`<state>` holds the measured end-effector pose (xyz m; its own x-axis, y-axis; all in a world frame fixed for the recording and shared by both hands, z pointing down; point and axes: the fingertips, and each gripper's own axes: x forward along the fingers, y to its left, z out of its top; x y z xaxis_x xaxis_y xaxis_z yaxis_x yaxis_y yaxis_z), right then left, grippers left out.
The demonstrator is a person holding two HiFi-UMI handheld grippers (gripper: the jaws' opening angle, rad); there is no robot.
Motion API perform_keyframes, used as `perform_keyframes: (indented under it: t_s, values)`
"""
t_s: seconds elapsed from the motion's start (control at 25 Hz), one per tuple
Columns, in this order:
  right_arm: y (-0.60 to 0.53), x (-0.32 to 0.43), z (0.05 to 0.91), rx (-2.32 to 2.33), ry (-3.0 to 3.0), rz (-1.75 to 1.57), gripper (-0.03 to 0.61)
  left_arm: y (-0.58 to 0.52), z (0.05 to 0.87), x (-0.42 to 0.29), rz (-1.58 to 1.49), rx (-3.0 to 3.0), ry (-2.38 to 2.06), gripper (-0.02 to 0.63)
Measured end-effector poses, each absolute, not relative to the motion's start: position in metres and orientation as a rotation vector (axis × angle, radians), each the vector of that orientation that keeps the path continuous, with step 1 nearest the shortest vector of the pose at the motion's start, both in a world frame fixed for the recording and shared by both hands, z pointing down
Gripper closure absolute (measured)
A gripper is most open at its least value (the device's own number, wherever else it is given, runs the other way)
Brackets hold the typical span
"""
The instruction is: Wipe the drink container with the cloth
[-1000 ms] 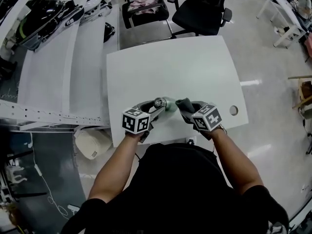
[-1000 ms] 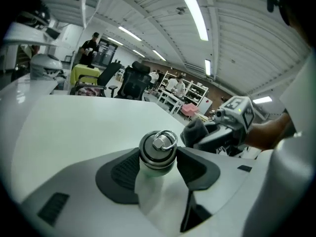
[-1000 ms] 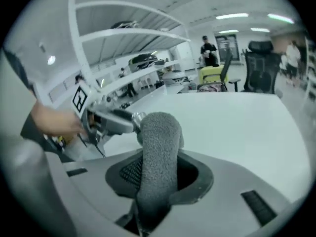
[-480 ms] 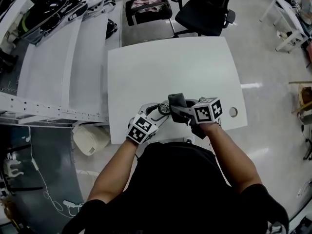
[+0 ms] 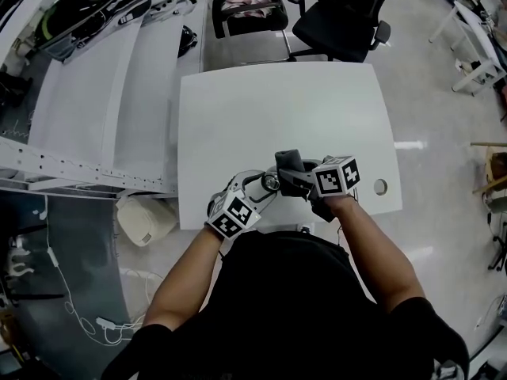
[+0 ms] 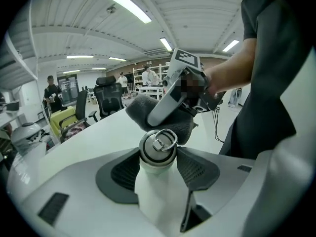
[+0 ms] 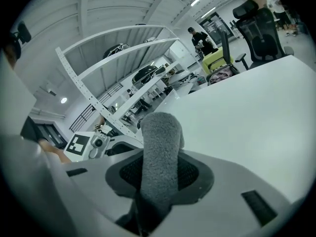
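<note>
Drink container (image 6: 155, 189): clamped in left tongs (image 6: 158, 169), long axis along jaws; cloth (image 7: 160, 147), pinched in right tongs (image 7: 159, 174), just beyond its cap (image 6: 158, 143).

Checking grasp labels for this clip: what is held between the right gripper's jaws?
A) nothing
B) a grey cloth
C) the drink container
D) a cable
B: the right gripper is clamped on the grey cloth, while the left gripper holds the drink container.

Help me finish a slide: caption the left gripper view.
Left tool clamps a white, steel-capped drink bottle; right tool holds a grey fleecy cloth at its cap.
</note>
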<state>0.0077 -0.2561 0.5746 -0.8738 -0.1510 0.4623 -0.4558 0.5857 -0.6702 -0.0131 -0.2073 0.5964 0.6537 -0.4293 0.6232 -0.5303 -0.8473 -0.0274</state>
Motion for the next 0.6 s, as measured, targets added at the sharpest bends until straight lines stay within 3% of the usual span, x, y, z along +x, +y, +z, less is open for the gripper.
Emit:
perform_keyframes:
  t_s: [0.6]
  values:
    - [-0.267,0.023,0.606,0.574,-2.405,1.206,0.466,-0.202,0.6,-0.022,1.009,2.721,-0.789,0.37]
